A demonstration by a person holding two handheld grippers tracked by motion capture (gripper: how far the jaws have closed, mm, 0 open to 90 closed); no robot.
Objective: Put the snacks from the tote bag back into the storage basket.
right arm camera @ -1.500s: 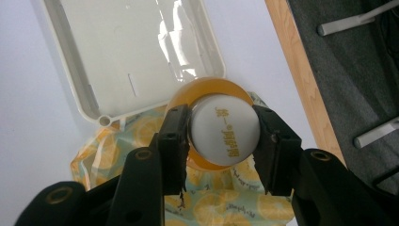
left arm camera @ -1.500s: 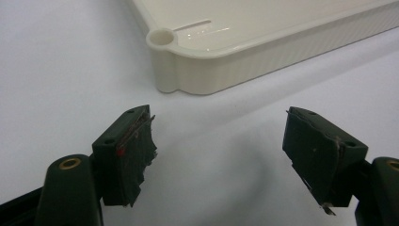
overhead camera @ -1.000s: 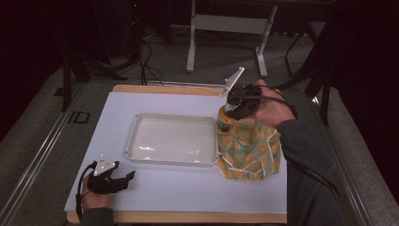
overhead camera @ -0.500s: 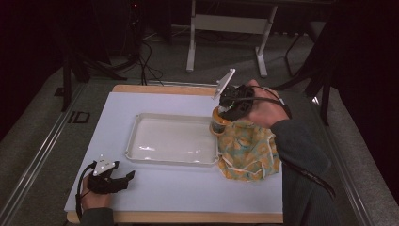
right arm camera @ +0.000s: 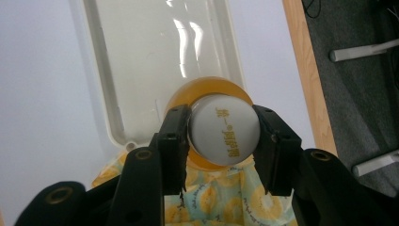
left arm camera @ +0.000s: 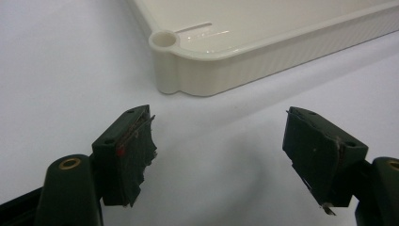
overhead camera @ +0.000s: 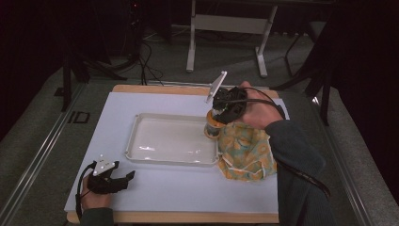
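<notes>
Jar (right arm camera: pixel 221 129), amber, with a white lid bearing gold lettering: clamped at the lid between the two jaws of the right gripper (overhead camera: pixel 225 109), which grips from above. The jar hangs over the right end of the tray (overhead camera: pixel 141 153), just at its rim, with the patterned cloth bag (overhead camera: pixel 244 150) directly beside and below it.

Tray, cream plastic, shallow, rectangular, raised rim with a small round socket at the corner (left arm camera: pixel 163 40): holds nothing; its floor is bare and glossy.

Cloth bag, yellow and pale green print: lies on the desk (overhead camera: pixel 117 117) touching the tray's right end (contents cannot be told).

Desk, white top with a wooden border: wide bare surface to the left of the tray and along the near edge; a narrower bare strip behind the tray.

Left gripper (left arm camera: pixel 219 155): rests near the front left corner of the desk, jaws spread wide with nothing between them, pointed toward the tray's near corner and a little short of it.

Right-hand side: the bag and the person's sleeve (overhead camera: pixel 296 165) take up most of the room.
</notes>
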